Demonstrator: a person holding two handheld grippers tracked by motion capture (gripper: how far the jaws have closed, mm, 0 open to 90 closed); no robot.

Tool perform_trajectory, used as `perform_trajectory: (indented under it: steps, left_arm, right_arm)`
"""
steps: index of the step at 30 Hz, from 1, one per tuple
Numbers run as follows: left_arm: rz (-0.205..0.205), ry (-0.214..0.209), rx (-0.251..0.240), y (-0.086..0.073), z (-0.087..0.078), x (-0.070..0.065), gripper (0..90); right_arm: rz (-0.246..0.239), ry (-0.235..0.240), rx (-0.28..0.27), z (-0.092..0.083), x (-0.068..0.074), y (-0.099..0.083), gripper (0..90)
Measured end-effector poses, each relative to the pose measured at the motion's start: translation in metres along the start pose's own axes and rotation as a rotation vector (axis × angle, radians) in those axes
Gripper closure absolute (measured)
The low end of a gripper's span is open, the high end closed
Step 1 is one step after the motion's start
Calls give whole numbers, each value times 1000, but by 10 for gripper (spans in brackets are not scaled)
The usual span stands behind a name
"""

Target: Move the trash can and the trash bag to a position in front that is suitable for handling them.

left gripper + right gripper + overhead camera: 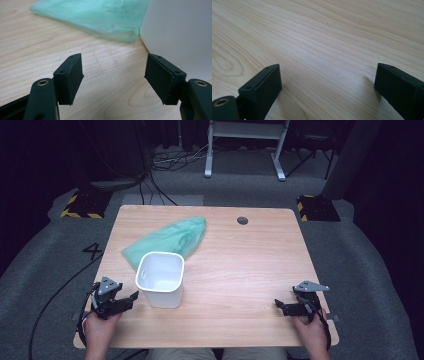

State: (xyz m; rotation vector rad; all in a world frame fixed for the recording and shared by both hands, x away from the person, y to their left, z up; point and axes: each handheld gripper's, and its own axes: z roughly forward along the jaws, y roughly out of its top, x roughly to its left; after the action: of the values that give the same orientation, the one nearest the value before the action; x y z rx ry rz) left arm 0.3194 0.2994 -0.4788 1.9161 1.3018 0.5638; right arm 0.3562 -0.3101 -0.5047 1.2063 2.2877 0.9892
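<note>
A white square bin stands upright on the wooden table, left of centre. Behind it lies a crumpled green plastic bag, its near end touching the bin's back. My left gripper rests low at the table's front left, just left of the bin, open with nothing between its jaws. In the left gripper view the bin's wall stands beside the right jaw, with the bag beyond. My right gripper sits at the front right, open over bare wood.
A round cable hole is in the table near its back edge. Grey carpet surrounds the table, with cables and yellow-black striped blocks at the back corners. A white desk frame stands behind.
</note>
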Motion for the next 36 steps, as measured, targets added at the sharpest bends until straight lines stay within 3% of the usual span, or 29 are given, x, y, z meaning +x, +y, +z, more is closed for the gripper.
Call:
perform_trajectory:
  steps: [6,9,12,17,21,28,30,34,36]
  left_arm:
    - [-12,-28,-38,10,8,-3,332]
    - [29,-17,-9,16,12,-10,337]
    - [76,-12,-16,19,12,-19,355]
    - [87,-71,-24,23,17,-31,360]
    - [140,-95,-8,27,23,-50,358]
    - [158,-126,-1,38,40,-74,352]
    - [185,-141,9,42,45,-84,355]
    - [234,-168,17,47,53,-100,355]
    - [245,-175,21,51,58,-107,354]
  right_arm:
    - [1,1,0,0,0,0,74]
    - [0,1,-1,0,0,0,79]
    - [-5,0,-2,0,0,0,92]
    - [-36,40,-27,-3,2,-1,229]
    - [-66,66,-37,-1,7,1,280]
    - [-117,123,-15,9,30,17,459]
    - [-144,140,-19,13,40,23,491]
    - [-146,195,-63,19,60,34,513]
    - [-180,208,-63,23,71,41,521]
